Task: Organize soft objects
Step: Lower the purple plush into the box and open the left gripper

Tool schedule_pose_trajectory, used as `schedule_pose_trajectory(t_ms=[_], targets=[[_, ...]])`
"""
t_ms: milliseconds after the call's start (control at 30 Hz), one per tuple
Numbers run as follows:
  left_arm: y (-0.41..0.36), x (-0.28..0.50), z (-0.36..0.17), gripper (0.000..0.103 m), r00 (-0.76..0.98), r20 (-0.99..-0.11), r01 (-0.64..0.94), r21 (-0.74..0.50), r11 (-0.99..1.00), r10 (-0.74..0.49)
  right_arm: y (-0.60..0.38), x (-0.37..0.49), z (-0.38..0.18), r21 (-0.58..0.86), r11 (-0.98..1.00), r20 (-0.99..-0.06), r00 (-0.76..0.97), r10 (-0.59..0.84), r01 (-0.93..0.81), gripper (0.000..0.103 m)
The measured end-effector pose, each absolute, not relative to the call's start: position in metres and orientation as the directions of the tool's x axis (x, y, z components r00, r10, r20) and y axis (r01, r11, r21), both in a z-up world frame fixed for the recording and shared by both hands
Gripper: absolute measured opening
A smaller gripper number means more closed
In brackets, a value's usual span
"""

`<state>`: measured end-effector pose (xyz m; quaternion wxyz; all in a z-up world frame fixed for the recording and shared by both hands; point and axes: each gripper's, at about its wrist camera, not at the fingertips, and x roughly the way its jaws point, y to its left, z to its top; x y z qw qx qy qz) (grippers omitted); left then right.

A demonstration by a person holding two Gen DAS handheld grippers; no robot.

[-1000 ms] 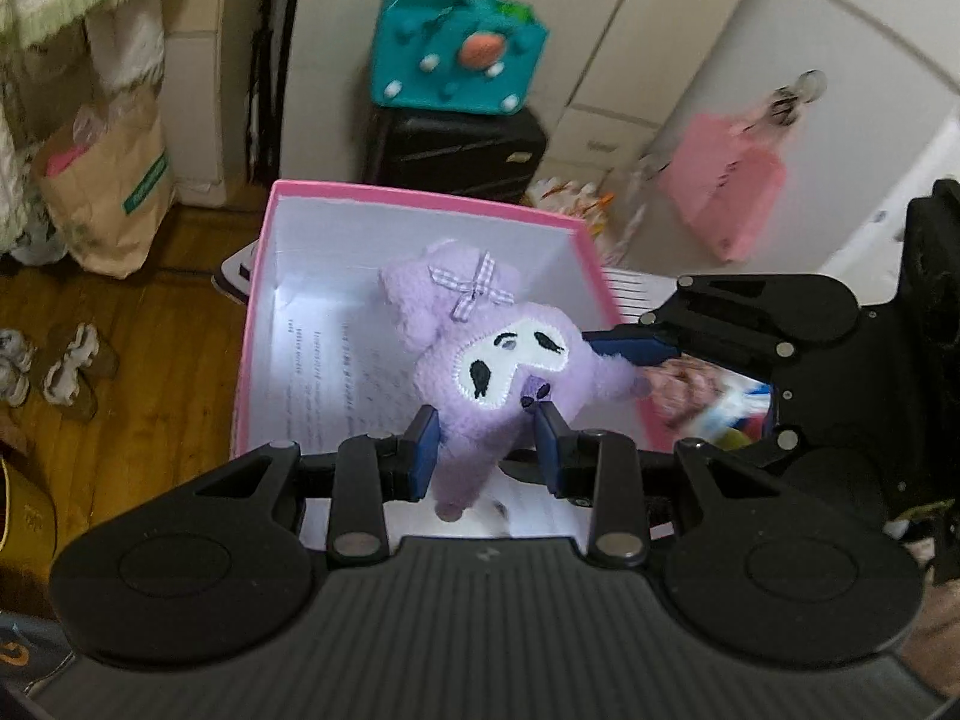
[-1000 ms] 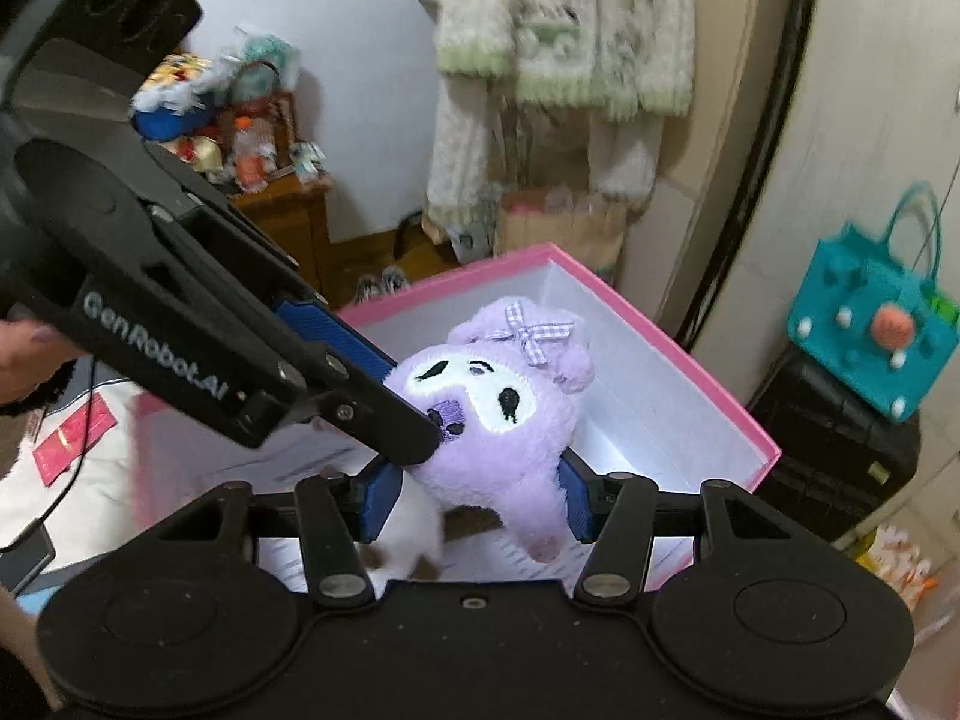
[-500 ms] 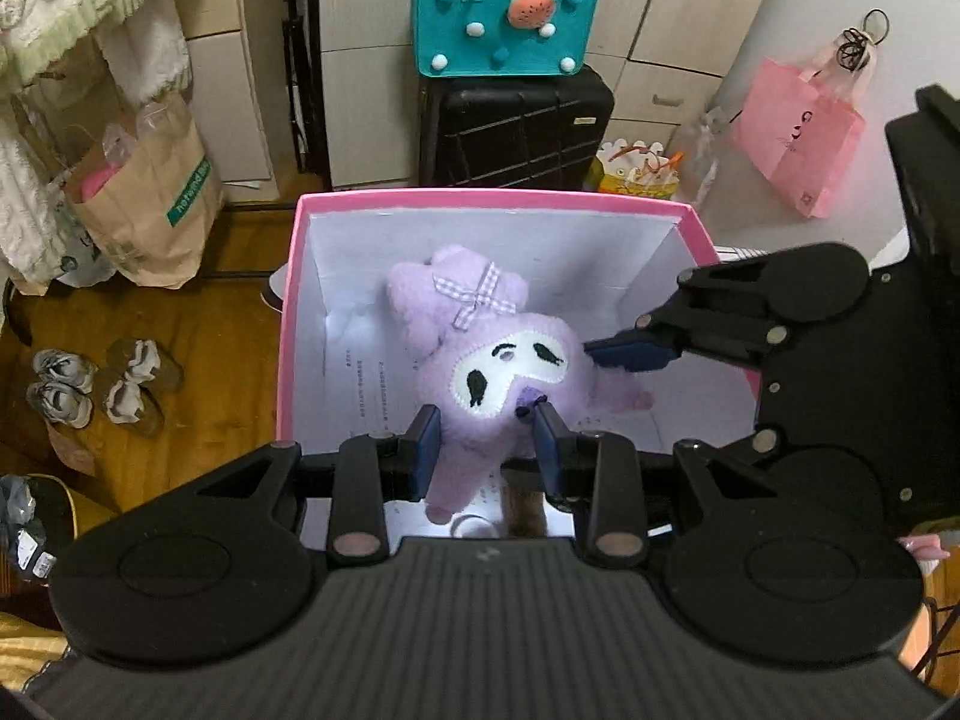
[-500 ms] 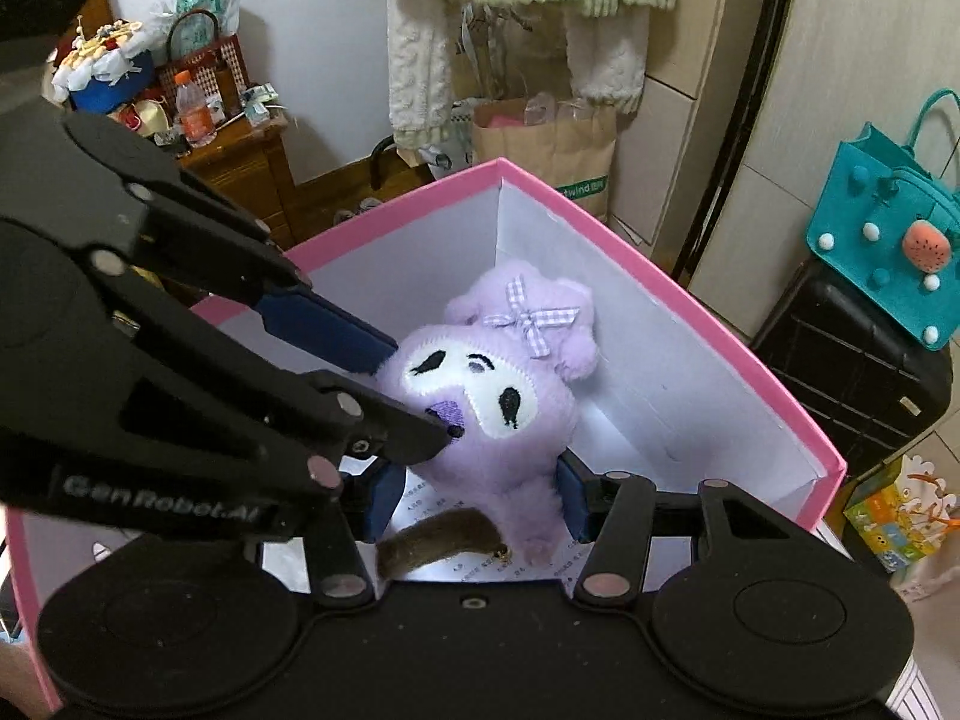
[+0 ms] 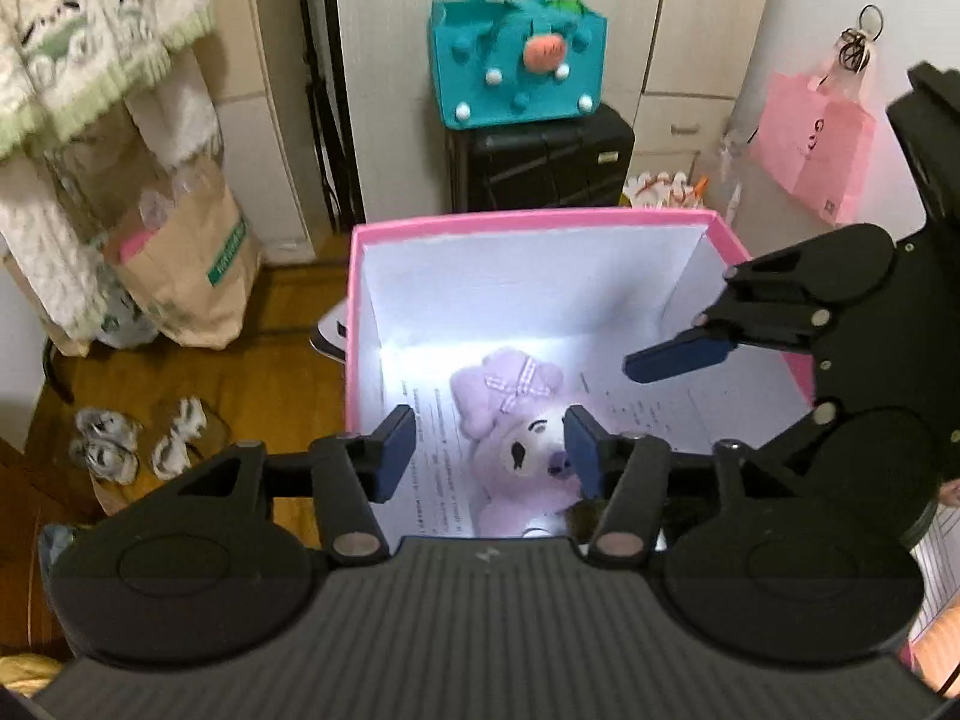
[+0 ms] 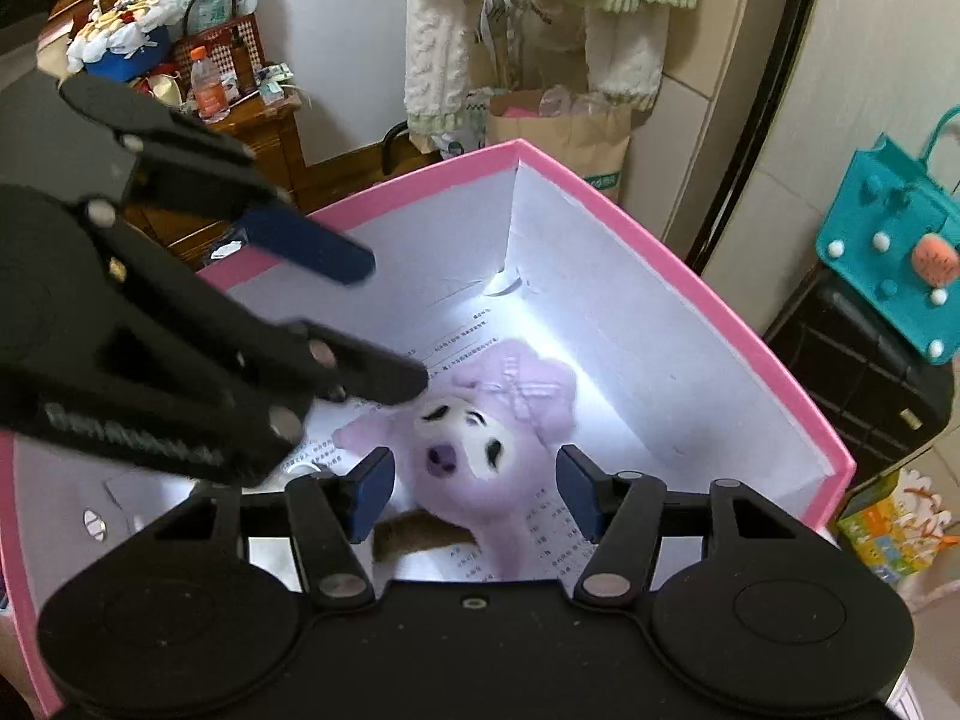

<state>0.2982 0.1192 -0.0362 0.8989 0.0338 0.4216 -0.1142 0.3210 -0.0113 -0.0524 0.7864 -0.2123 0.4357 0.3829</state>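
With both my left gripper (image 5: 489,450) and right gripper (image 6: 474,492) spread empty, the purple plush (image 6: 480,438) lies loose below their jaws in the pink box (image 6: 690,264), and I could snag it while pulling out.

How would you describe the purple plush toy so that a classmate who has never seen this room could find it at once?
Find the pink box with white inner walls, in front of the black suitcase. On its floor, on printed paper sheets, lies the purple plush toy. Its white face patch and checked bow set it apart from the brown furry item beside it.

Dim room – glare whitens the pink box (image 5: 540,217) floor; fisheye-bent edges, slight motion blur
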Motion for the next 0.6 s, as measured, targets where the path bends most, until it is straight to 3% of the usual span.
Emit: schedule_pose_trajectory(t_ms=[600], targets=[[0.109, 0.215, 0.025, 0.063, 0.568, -0.770, 0.366, -0.082, 0.927, -0.292, -0.077, 0.245, 0.020, 0.000, 0.690, -0.764, 0.445, 0.467, -0.724, 0.065]])
